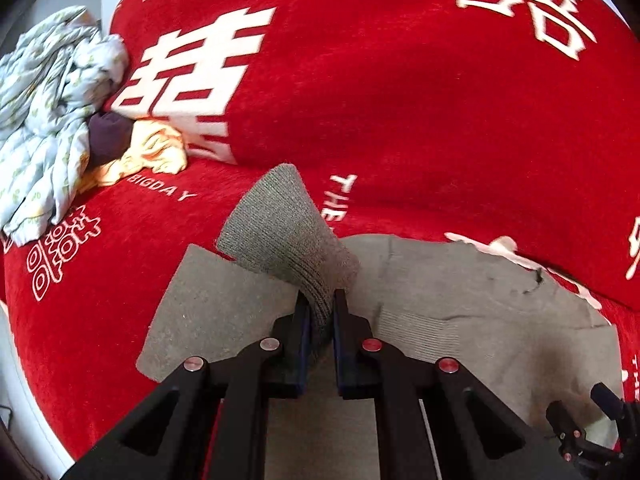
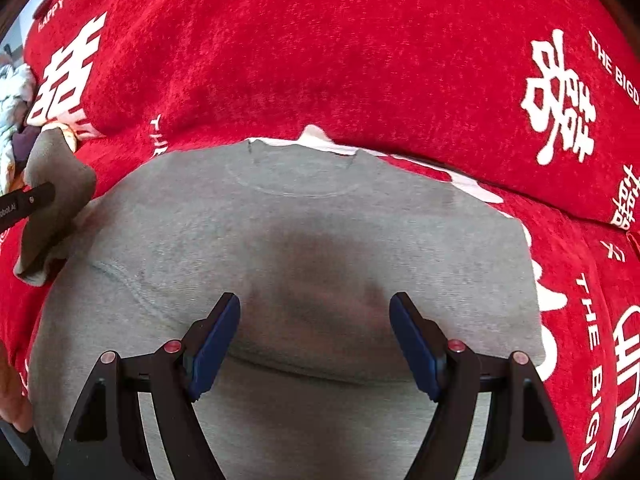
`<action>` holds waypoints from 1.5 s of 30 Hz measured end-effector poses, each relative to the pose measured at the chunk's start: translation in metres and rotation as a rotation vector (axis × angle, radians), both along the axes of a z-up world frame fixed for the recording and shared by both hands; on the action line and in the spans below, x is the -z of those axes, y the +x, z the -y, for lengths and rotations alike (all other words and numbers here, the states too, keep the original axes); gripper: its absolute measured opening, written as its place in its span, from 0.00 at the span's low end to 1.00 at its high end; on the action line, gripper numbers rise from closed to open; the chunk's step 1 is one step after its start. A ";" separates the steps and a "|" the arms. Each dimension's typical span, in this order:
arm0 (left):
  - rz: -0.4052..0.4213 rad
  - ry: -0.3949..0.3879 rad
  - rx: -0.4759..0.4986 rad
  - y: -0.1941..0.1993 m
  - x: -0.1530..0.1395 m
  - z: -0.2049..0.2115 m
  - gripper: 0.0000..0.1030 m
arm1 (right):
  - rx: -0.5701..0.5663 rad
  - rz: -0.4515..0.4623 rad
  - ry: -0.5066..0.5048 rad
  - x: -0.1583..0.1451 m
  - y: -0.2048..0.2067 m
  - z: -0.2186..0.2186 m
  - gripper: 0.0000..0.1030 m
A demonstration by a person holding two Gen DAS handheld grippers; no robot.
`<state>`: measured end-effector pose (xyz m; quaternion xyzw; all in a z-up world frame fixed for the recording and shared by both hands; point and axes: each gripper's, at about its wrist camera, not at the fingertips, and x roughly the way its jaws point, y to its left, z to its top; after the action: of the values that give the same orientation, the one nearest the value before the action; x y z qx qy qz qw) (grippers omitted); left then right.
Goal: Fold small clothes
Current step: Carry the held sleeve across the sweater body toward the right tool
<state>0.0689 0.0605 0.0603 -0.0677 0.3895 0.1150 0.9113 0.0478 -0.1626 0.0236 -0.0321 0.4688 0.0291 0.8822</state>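
Left wrist view: red blanket [image 1: 400,120] with white lettering, covering the whole surface. Grey sweatshirt [image 1: 480,320] spread flat on its near part. Pile of pale printed and yellow clothes [image 1: 60,100] at far left. Left gripper [image 1: 321,304], jaws nearly closed, clamped on the ribbed cuff [image 1: 280,224] of the sweatshirt's sleeve, lifted off the blanket. Right gripper [image 2: 315,306], jaws wide apart, holding nothing, above the sweatshirt's body.
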 end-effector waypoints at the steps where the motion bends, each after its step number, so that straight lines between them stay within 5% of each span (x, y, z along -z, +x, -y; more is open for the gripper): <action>1: 0.000 0.005 0.010 0.000 -0.001 0.006 0.11 | 0.005 0.001 0.001 0.000 0.000 0.003 0.78; 33: -0.015 0.110 0.228 -0.005 -0.003 0.161 0.11 | 0.193 0.020 0.056 -0.016 -0.016 0.124 0.77; 45: 0.061 0.110 0.319 -0.016 -0.040 0.191 0.11 | 0.209 0.041 0.082 -0.022 -0.020 0.137 0.77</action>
<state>0.0527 -0.1302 0.1004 0.0415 0.3604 -0.0118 0.9318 0.0278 -0.2995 0.0459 0.0527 0.4500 -0.0444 0.8904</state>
